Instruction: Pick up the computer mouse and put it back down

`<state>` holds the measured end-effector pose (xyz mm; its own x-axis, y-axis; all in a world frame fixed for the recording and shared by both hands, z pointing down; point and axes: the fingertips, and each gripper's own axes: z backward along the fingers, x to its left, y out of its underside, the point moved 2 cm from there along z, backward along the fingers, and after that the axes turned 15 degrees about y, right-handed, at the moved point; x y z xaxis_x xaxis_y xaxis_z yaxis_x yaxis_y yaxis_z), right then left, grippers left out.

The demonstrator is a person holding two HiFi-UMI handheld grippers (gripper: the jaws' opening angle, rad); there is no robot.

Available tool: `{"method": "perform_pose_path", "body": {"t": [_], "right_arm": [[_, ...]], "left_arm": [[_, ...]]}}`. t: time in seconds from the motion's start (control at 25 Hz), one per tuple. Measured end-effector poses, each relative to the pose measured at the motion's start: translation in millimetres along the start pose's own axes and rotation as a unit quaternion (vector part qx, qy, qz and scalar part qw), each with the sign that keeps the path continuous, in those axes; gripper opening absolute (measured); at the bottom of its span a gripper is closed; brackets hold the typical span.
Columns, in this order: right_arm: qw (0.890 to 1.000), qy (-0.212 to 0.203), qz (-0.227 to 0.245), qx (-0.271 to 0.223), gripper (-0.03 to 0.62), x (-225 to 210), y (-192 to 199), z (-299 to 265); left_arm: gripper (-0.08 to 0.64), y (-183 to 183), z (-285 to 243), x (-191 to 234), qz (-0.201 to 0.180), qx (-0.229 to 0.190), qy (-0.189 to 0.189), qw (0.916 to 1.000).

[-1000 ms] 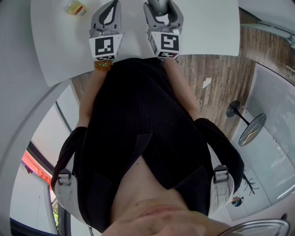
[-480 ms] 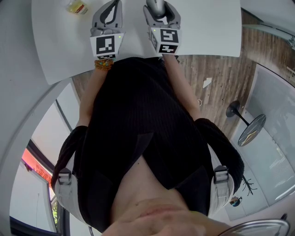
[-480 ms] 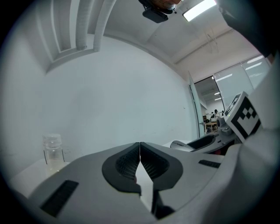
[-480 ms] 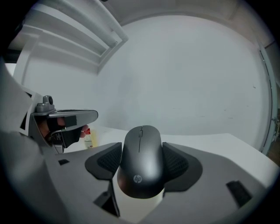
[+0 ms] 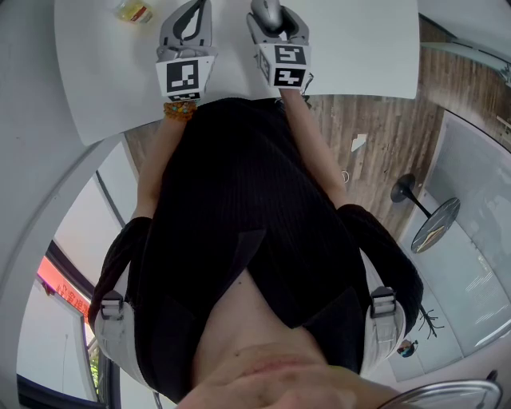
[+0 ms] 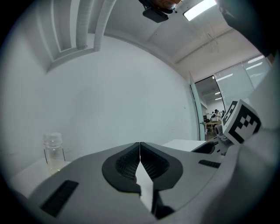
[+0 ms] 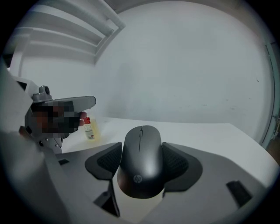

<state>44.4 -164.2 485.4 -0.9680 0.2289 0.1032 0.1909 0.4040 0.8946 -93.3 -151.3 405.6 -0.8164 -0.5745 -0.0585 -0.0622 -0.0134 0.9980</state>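
A dark grey computer mouse point(image 7: 142, 164) is clamped by its sides between the black pads of my right gripper point(image 7: 142, 161), above the white table point(image 7: 205, 135). In the head view the mouse point(image 5: 266, 11) pokes out of the right gripper point(image 5: 271, 24) at the top edge. My left gripper point(image 6: 140, 164) is shut, its pads pressed together with nothing between them. The left gripper point(image 5: 185, 28) hovers beside the right one in the head view.
A small bottle with yellow liquid and a red label point(image 7: 89, 128) stands on the table to the left, also seen as the bottle point(image 5: 132, 11) at the head view's top. A clear jar point(image 6: 53, 150) stands left of the left gripper. A white wall lies behind the table.
The right gripper with the mouse has moved slightly farther over the table and up in the head view. The left gripper has stayed nearly still.
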Motion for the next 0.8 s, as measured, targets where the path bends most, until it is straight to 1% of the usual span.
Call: {"method": "perform_pose_path", "body": {"t": [0.12, 0.36, 0.8], "right_arm": [[1.0, 0.0, -0.008, 0.018, 0.285, -2, 6, -1], [0.998, -0.002, -0.007, 0.061, 0.285, -3, 24, -6], [0.992, -0.008, 0.0, 0.122, 0.285, 2, 49, -12]], "left_arm": [[0.014, -1, 0, -2, -0.003, 0.001, 0.0, 1.0], [0.014, -2, -1, -3, -0.003, 0.001, 0.0, 1.0], [0.014, -2, -1, -3, -0.006, 0.003, 0.001, 1.0]]}}
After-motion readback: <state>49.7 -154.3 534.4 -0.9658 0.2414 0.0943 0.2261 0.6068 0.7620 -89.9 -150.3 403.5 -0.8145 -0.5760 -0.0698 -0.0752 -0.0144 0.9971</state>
